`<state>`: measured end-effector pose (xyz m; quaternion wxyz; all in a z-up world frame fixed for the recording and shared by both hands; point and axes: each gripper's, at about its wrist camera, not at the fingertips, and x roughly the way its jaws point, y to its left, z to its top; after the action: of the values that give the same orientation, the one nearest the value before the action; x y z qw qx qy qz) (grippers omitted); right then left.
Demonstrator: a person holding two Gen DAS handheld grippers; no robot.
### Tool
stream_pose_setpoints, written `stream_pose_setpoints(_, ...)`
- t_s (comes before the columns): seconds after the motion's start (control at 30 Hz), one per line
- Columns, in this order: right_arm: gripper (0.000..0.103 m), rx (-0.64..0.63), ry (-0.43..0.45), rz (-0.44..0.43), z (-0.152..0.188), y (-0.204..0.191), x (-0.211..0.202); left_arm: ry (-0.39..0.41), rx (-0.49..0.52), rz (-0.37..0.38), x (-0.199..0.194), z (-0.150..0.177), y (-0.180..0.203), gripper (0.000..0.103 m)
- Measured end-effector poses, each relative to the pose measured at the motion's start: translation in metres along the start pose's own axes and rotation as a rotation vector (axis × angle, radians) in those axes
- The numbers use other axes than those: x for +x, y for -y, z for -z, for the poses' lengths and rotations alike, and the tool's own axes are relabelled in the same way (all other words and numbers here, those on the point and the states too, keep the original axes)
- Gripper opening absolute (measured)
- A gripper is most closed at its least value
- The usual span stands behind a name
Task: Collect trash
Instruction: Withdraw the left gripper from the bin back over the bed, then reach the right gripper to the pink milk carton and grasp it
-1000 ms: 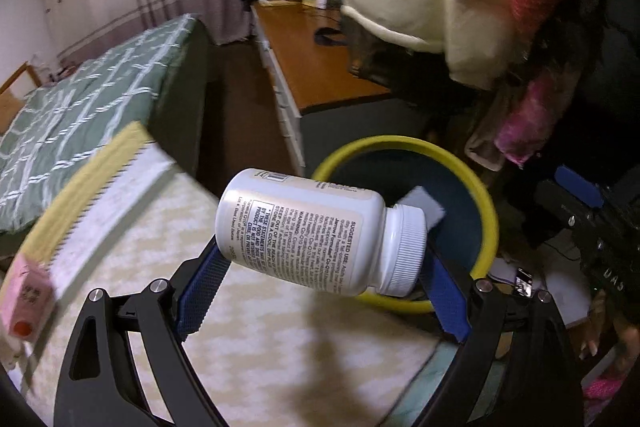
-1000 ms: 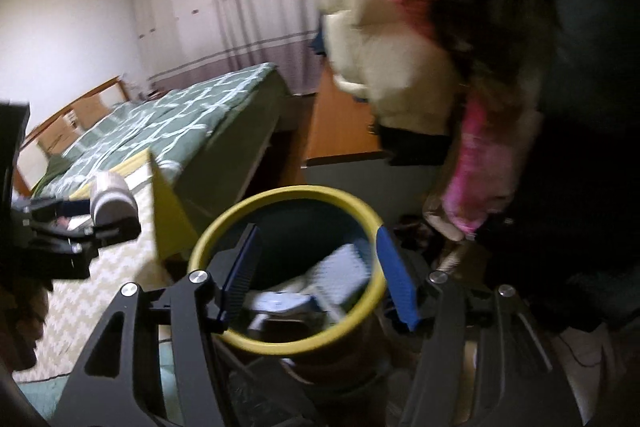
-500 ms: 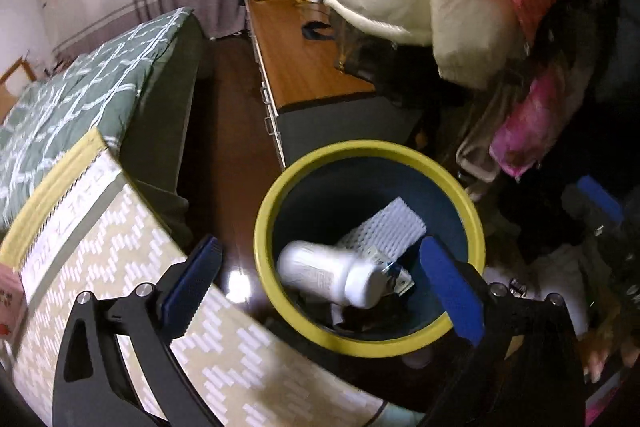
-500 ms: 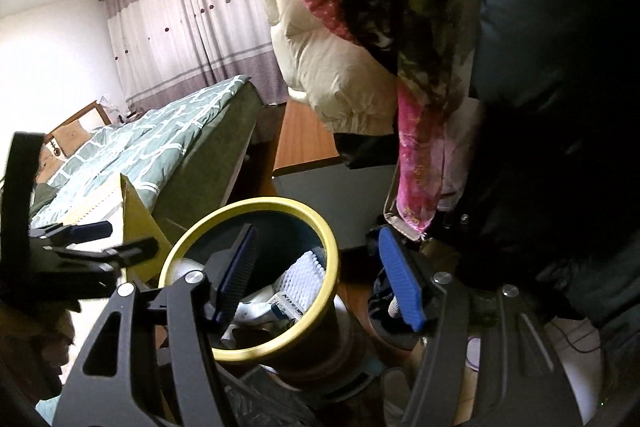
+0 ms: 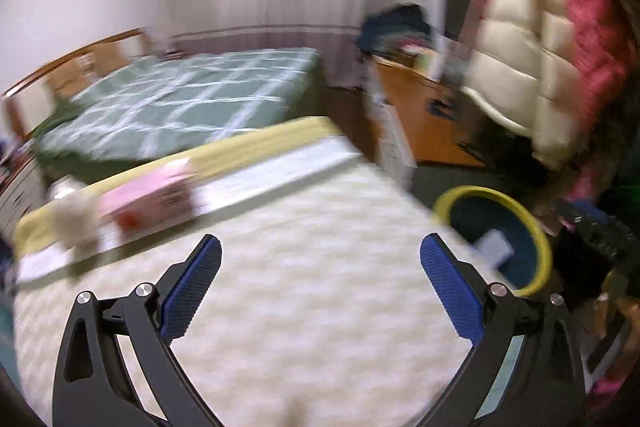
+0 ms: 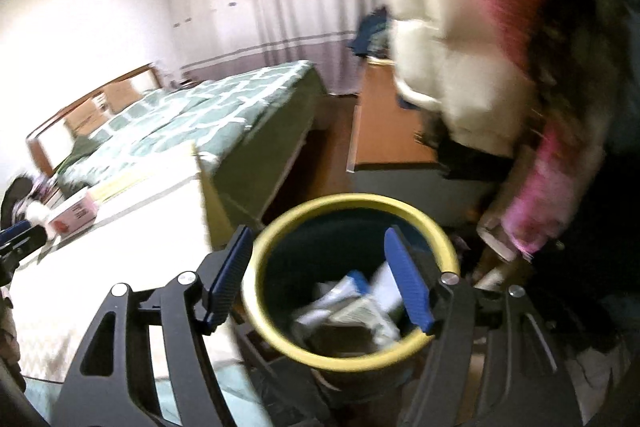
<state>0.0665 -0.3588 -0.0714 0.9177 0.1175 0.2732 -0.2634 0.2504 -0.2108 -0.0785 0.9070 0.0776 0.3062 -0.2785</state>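
Note:
A yellow-rimmed dark bin [image 6: 436, 227] stands on the floor and holds white trash [image 6: 352, 303]; it also shows at the right of the left wrist view [image 5: 536, 227]. My left gripper [image 5: 320, 279] is open and empty above a cream patterned table top [image 5: 320, 227]. A pink carton [image 5: 148, 195] and a pale crumpled lump [image 5: 76, 219] lie near the table's far left edge. My right gripper [image 6: 320, 279] is open and empty just above the bin's near rim. The left gripper [image 6: 18, 241] shows at the left edge of the right wrist view. Both views are blurred.
A green-quilted bed [image 5: 180, 99] lies behind the table. A wooden desk [image 5: 416, 115] stands at the right. Cream and pink jackets [image 6: 480, 67] hang over the bin's far side. Dark clutter [image 5: 592, 239] sits right of the bin.
My left gripper let the white bottle fall into the bin, then swung left and back over the table. My right gripper shifted over the bin's rim.

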Motion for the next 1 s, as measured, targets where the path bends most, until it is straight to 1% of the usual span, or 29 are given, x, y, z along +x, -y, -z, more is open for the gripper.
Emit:
stream_pose_setpoints(0.17, 0.065, -0.093, 0.007, -0.090, -0.016, -0.065, 0.010, 0.031, -0.147, -0.185, -0.026, 0.028, -0.104, 0.098)
stream_pose_setpoints(0.23, 0.065, -0.127, 0.008, -0.128, -0.022, -0.093, 0.014, 0.043, -0.181, -0.251, -0.033, 0.036, -0.133, 0.098)
stream_pose_setpoints(0.27, 0.065, -0.145, 0.001, -0.167, -0.026, -0.112, 0.019, 0.051, -0.197, -0.293, -0.037, 0.040, -0.150, 0.098)
stream_pose_setpoints(0.37, 0.065, -0.195, -0.020, -0.223, -0.032, -0.152, 0.029, 0.060, -0.243, -0.399, -0.043, 0.054, -0.190, 0.098)
stream_pose_setpoints(0.4, 0.065, -0.216, -0.026, -0.244, -0.034, -0.168, 0.033, 0.062, -0.273, -0.417, -0.044, 0.060, -0.202, 0.098)
stream_pose_setpoints(0.43, 0.065, -0.232, -0.034, -0.260, -0.035, -0.181, 0.036, 0.061, -0.297, -0.424, -0.043, 0.064, -0.211, 0.098)
stream_pose_setpoints(0.47, 0.065, -0.250, -0.047, -0.280, -0.037, -0.197, 0.041, 0.045, -0.336, -0.438, -0.041, 0.070, -0.223, 0.098)
stream_pose_setpoints(0.53, 0.065, -0.283, -0.068, -0.328, -0.036, -0.231, 0.049, 0.007, -0.373, -0.465, -0.037, 0.076, -0.236, 0.098)
stream_pose_setpoints(0.63, 0.065, -0.330, -0.087, -0.365, -0.034, -0.275, 0.063, 0.003, -0.422, -0.487, -0.043, 0.085, -0.250, 0.098)
stream_pose_setpoints(0.7, 0.065, -0.349, -0.096, -0.363, -0.033, -0.298, 0.077, 0.008, -0.449, -0.487, -0.046, 0.090, -0.260, 0.098)
stream_pose_setpoints(0.8, 0.065, -0.365, -0.122, -0.366, -0.038, -0.328, 0.106, 0.019, -0.459, -0.488, -0.050, 0.091, -0.259, 0.098)
stream_pose_setpoints(0.83, 0.065, -0.368, -0.132, -0.361, -0.042, -0.338, 0.121, 0.018, -0.455, -0.489, -0.050, 0.091, -0.258, 0.098)
stream_pose_setpoints(0.9, 0.065, -0.355, -0.132, -0.326, -0.051, -0.346, 0.148, 0.013, -0.445, -0.488, -0.050, 0.089, -0.251, 0.098)
stream_pose_setpoints(1.0, 0.065, -0.331, -0.160, -0.236, -0.063, -0.354, 0.193, 0.013, -0.434, -0.487, -0.049, 0.087, -0.245, 0.098)
